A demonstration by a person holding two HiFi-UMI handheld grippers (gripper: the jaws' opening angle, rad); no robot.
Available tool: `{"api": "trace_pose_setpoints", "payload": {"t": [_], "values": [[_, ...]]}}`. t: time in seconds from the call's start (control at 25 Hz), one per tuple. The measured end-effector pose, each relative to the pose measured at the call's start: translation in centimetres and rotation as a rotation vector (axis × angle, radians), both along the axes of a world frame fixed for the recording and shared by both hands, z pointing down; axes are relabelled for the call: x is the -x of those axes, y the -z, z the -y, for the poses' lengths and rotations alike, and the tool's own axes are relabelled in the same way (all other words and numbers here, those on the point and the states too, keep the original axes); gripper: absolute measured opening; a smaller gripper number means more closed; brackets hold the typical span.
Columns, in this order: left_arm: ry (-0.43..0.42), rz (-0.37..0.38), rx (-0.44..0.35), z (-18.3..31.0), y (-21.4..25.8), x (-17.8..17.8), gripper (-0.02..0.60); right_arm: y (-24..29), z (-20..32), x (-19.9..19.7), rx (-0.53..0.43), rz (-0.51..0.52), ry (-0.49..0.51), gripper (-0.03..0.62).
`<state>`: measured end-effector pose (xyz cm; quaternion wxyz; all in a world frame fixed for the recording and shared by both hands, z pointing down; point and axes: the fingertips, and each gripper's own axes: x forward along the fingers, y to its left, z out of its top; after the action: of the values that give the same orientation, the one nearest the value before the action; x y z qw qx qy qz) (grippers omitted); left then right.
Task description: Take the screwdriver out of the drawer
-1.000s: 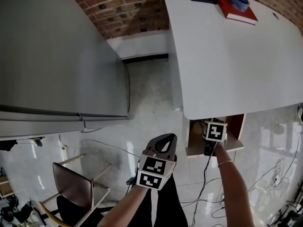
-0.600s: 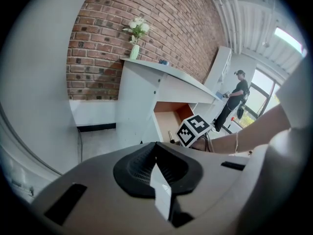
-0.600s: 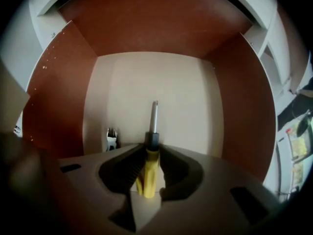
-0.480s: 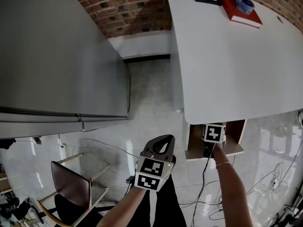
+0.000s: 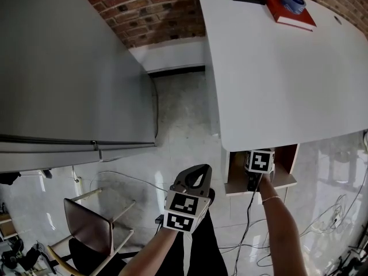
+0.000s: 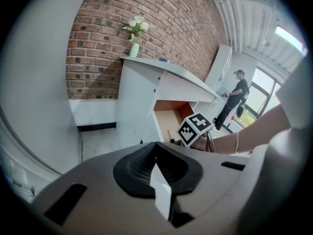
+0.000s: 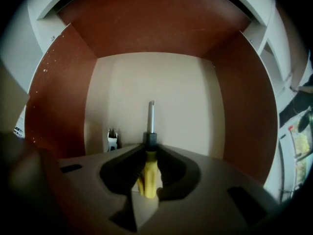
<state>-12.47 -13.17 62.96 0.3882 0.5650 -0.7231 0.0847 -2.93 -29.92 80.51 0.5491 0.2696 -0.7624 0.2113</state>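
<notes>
Right claw (image 7: 149,153): closed on the screwdriver (image 7: 148,176). The yellow handle sits clamped between the two jaws. The black collar and bare metal shaft project straight ahead past the jaw tips. The claw is reaching into the open drawer (image 7: 54,97). Red-brown walls stand to either side of the claw and above it, with the pale drawer floor ahead and below. It cannot be determined whether the shaft tip touches the floor. A small metal item (image 7: 112,138) lies on the drawer floor, just left of the claw and apart from the screwdriver.

In the head view, the marker cube of the right claw (image 5: 259,161) sits at the mouth of the drawer (image 5: 287,156). It is directly under the near edge of the white table (image 5: 276,79).

Left claw (image 6: 157,152): closed, jaws together, nothing between them. In the head view it (image 5: 198,176) is held clear of the drawer, to the left of the right claw, over the pale floor (image 5: 184,125).

On the table, far ahead of both claws, lies a red book (image 5: 296,15) with a blue tape roll (image 5: 292,0) on it. The left gripper view shows a vase of flowers (image 6: 135,42) at the table's far end, against the brick wall (image 6: 98,38).
</notes>
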Motion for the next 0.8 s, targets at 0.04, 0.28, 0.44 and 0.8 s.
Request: {"api": "trace_pose_setpoints", "payload": {"t": [0.04,0.28,0.44,0.8], "values": [[-0.001,0.001,0.000,0.0,0.1,0.0,-0.006,0.1,0.1,0.0,-0.001,0.005,-0.003,0.077],[-0.010,0.009,-0.006,0.0,0.7,0.4,-0.006,2.2,1.8,-0.5,-0.059,0.035,-0.037,0.077],[-0.008,0.002,-0.013,0.0,1.1,0.4,-0.006,4.2,1.5,-0.4,-0.049,0.077,-0.064,0.077],[-0.029,0.005,-0.030,-0.1,3.4,0.2,-0.006,8.6,-0.3,-1.6,-0.052,0.152,-0.142,0.077]]}}
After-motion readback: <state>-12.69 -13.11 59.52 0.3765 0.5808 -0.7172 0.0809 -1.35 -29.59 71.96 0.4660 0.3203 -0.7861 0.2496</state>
